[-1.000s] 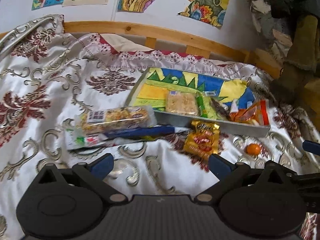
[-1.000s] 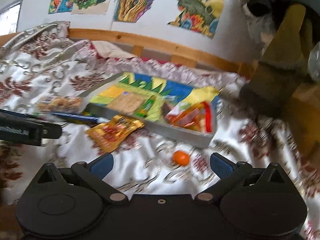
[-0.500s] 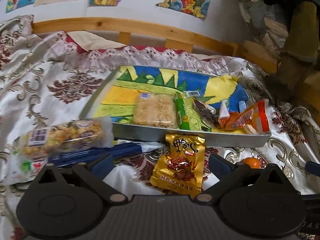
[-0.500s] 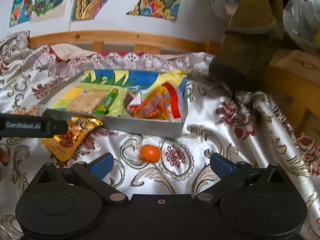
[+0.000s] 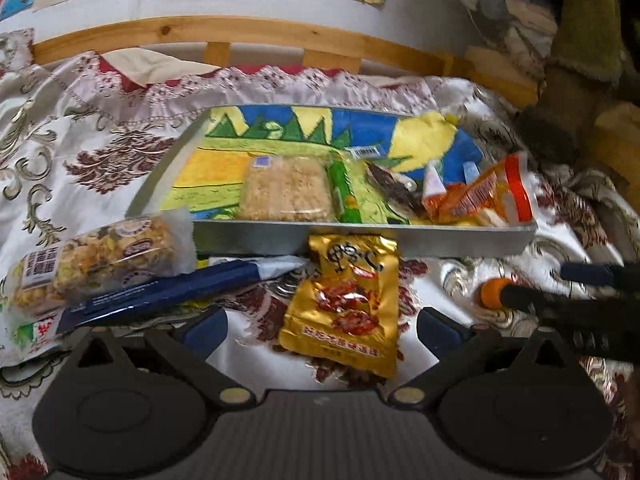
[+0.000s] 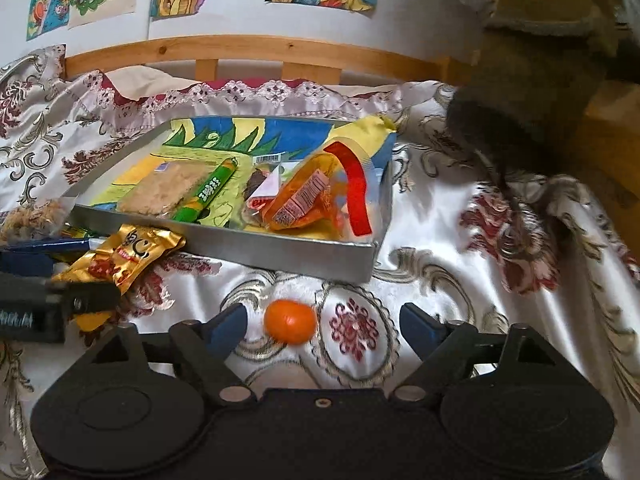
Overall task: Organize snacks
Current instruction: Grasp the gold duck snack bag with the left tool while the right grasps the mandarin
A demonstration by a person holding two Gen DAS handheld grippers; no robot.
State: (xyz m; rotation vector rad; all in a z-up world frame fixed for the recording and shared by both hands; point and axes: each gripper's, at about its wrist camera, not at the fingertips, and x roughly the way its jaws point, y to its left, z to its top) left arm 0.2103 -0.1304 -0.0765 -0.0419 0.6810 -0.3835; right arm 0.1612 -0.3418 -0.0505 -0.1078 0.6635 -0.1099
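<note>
A gold snack packet point(image 5: 348, 300) lies on the patterned bedspread just in front of the grey tray point(image 5: 360, 242). It sits between the spread fingers of my left gripper point(image 5: 322, 326), which is open and not pressing on it. A small orange fruit point(image 6: 290, 321) rests on the cloth between the fingers of my right gripper point(image 6: 324, 327), nearer the left finger. The right jaws are closing and the pads do not touch the fruit. The tray point(image 6: 280, 248) holds a rice cracker pack point(image 6: 168, 190), a green stick point(image 6: 208, 190) and an orange packet point(image 6: 308, 200).
A clear-wrapped nut bar point(image 5: 100, 256) and a dark blue flat packet point(image 5: 160, 296) lie left of the tray. A wooden bed rail point(image 5: 240, 30) runs behind. A dark plush heap point(image 6: 540, 80) stands at the right, and drawings hang on the wall.
Both grippers moved forward and lower. The left now straddles the gold packet. The right came up to the orange fruit and its jaws have narrowed around it.
</note>
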